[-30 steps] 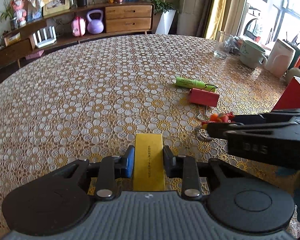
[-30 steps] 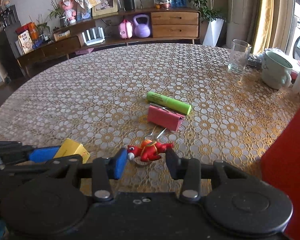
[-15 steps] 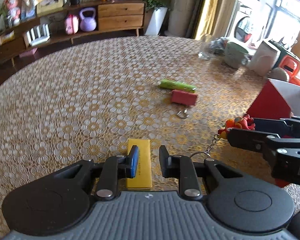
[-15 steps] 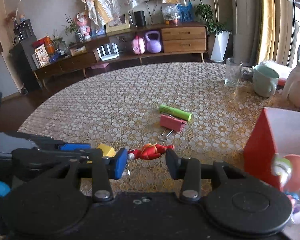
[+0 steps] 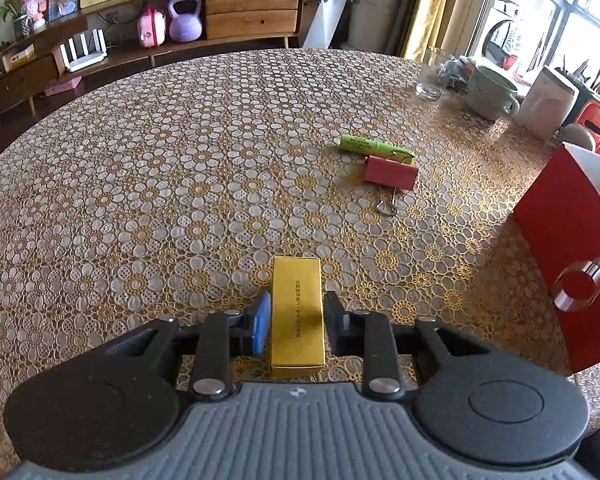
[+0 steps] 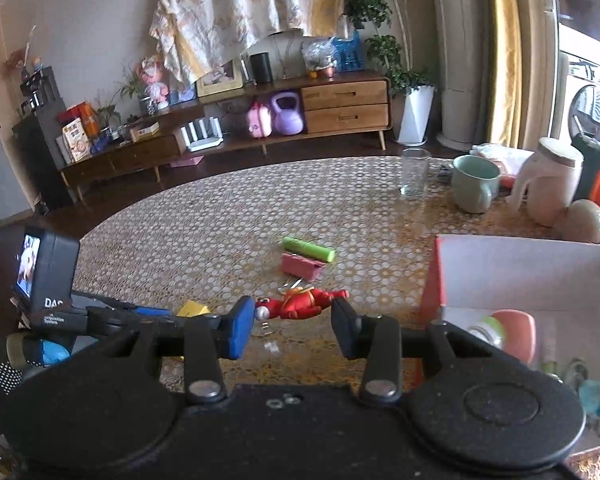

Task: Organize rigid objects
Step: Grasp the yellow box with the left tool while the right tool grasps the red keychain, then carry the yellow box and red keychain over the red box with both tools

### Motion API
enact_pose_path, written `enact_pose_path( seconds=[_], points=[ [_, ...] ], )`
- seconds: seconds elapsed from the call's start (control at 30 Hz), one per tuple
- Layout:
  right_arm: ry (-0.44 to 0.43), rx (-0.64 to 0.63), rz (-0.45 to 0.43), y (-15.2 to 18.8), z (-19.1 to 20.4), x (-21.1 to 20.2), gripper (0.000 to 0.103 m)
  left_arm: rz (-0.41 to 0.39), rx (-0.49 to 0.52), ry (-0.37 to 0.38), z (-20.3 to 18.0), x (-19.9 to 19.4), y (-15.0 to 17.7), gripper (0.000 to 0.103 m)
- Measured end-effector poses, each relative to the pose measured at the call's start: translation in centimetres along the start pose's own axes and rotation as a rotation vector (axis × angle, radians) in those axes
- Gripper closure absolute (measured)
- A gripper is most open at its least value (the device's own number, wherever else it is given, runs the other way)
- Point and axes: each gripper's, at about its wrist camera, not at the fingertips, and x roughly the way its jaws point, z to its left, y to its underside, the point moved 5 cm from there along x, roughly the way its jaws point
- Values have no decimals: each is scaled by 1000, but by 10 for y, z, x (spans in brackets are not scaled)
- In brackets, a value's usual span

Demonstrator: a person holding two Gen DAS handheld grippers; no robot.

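Left tongs [image 5: 296,320]: closed on the gold box [image 5: 297,316], pads against its long sides; the box sticks out ahead of the tips, low over the tablecloth [image 5: 180,184].
Right tongs [image 6: 293,320]: gripping the red toy [image 6: 300,304] crosswise between the pads, lifted above the table, a bit of chain hanging under it.
Pen and clip: green pen [image 5: 374,147] and pink clip [image 5: 389,173] lie touching, mid-table, well ahead of both tongs.
Red bin [image 6: 540,276]: at the right, just beside the right tongs.
Left view only: printing on the box top; a metal ring [image 5: 577,286] before the bin's red wall.
Right view only: the bin's inside holding small items; the left tongs from the side, the box's yellow corner showing.
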Motion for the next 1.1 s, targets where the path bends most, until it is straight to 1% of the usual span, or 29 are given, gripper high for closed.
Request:
enact_pose_path(
  seconds=[0.07,0.1,0.13,0.17,0.2,0.27,0.33,0.47,0.53,0.63,0.67,0.73,0.77,0.83,0.87,0.9,0.93,1.1],
  points=[
    [5,10,-4,-1,-4,-3,62,3,5,-1,-2,3,0,70],
    [5,13,-6,0,-6,-4,62,3,5,0,-2,5,0,60],
    [6,14,-8,0,-7,-5,62,-3,3,-5,-3,5,0,41],
    [7,15,-10,1,-7,-6,62,-20,0,-14,-2,3,0,35],
    [5,18,-11,1,-7,-6,62,-42,-2,-12,-1,0,-1,33],
    [3,16,-12,1,-7,-7,62,-57,10,-3,-2,-3,-3,33],
    [0,18,-10,1,-7,-7,62,-49,38,-34,-4,-1,-3,33],
    [-2,16,-14,0,-6,-9,62,-6,50,-40,-8,16,0,33],
    [-4,19,-15,0,-6,-11,62,7,45,-52,-9,24,3,33],
    [-2,23,-14,2,-7,-12,62,21,26,-49,-8,29,6,33],
    [-1,24,-14,2,-7,-12,62,25,25,-52,-9,30,7,35],
    [0,25,-13,2,-8,-12,62,40,20,-51,-9,33,8,45],
    [0,26,-14,2,-9,-12,62,34,20,-58,-9,32,9,48],
    [-1,27,-14,2,-9,-12,62,32,27,-71,-10,33,8,58],
    [0,29,-15,3,-9,-13,62,29,29,-74,-11,33,8,62],
    [-1,30,-16,3,-10,-13,62,26,29,-78,-11,32,8,70],
    [0,33,-18,4,-12,-14,62,26,30,-78,-11,32,8,73],
    [3,47,-27,6,-19,-19,62,21,26,-86,-12,30,8,74]
  ],
)
